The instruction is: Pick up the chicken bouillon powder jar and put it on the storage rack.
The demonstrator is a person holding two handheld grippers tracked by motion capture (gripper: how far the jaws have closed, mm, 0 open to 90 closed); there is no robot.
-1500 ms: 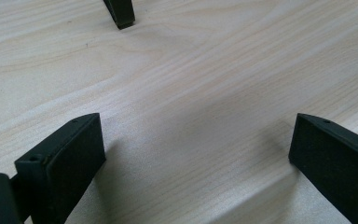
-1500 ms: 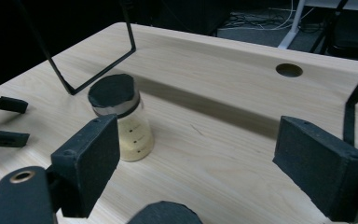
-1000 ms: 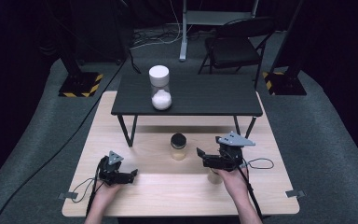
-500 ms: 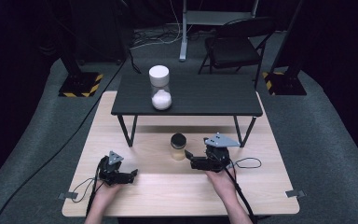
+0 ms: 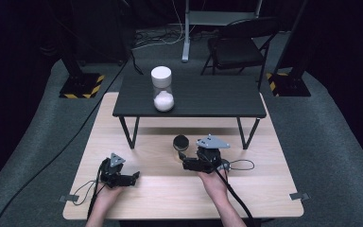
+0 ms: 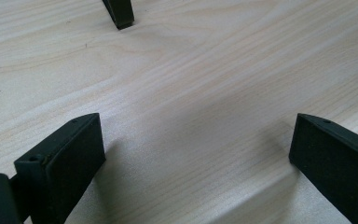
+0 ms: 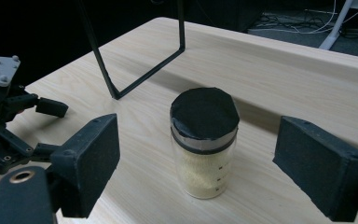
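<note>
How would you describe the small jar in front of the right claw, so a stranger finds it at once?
Start at the light wooden table. Near its middle, before the black shelf, stands the small clear jar of pale grains. Its black lid distinguishes it from the white-lidded jar on that shelf.

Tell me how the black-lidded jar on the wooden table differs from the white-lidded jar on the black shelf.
The black-lidded jar has a dark lid; the white-lidded jar has a white one. The first holds pale yellowish grains, the second white powder. The first stands on the wooden table between the right gripper's open jaws; the second stands on the black shelf, away from both grippers. Both are upright, clear and capped.
</note>
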